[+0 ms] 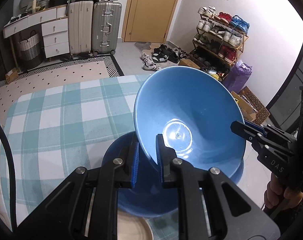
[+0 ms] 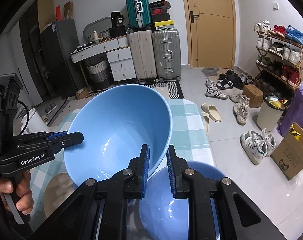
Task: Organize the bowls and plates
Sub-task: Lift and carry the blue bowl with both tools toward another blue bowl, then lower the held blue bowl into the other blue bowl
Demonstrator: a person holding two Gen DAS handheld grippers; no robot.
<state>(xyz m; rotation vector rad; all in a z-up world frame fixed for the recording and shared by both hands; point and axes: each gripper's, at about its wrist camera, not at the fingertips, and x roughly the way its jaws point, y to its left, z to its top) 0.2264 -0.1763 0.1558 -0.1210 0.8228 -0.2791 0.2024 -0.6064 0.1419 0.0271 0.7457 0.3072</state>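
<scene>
Left gripper (image 1: 147, 156): black angular frame, ribbed blue pads (image 1: 135, 164), round silver screws; white lettering "GenRobot.AI" on the side; black cable off the rear.
Right gripper (image 2: 158, 170): matching black frame, blue pads (image 2: 145, 170), silver screws; white letters "DAS" on the side.
Left hand (image 2: 15, 192): bare skin, fingers around a grey trigger.
Right hand (image 1: 281, 192): bare skin.
</scene>
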